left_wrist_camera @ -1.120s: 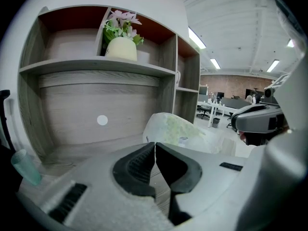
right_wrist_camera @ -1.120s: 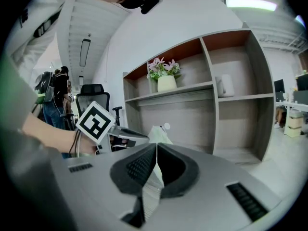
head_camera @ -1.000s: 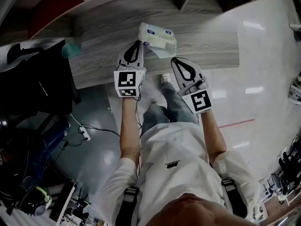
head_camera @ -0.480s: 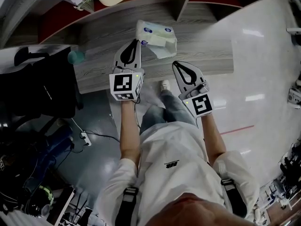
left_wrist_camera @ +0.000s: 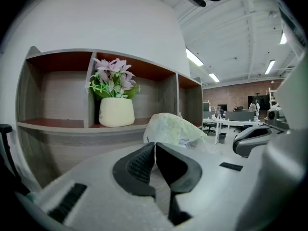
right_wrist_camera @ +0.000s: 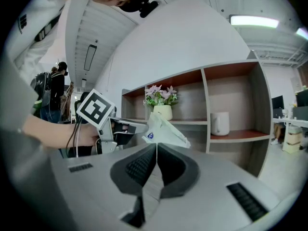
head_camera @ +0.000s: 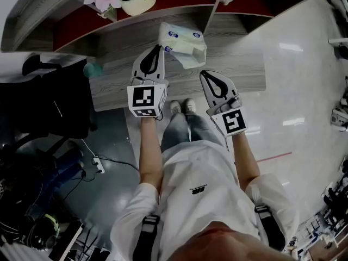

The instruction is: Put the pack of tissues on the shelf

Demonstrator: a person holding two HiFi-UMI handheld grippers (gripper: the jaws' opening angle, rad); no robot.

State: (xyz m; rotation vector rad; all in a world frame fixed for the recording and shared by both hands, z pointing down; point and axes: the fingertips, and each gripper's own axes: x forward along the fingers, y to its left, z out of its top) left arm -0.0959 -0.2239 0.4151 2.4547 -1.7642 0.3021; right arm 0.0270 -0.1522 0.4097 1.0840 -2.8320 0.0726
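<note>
Pack: white plastic-wrapped pack of tissues [head_camera: 182, 39] hangs from the left gripper [head_camera: 159, 49], whose jaws pinch its wrapper edge. It is above the grey wood-grain shelf unit [head_camera: 239, 72], not yet set down.
Change: person has stepped closer since a second ago; cream flower pot [head_camera: 136, 1] now in head view, so placing looks near.
Right gripper [head_camera: 204, 75]: jaws together, empty, near the pack.
Room: bare board beside pot; white mug [right_wrist_camera: 220, 124] next bay; mind upright divider [head_camera: 213, 7].
</note>
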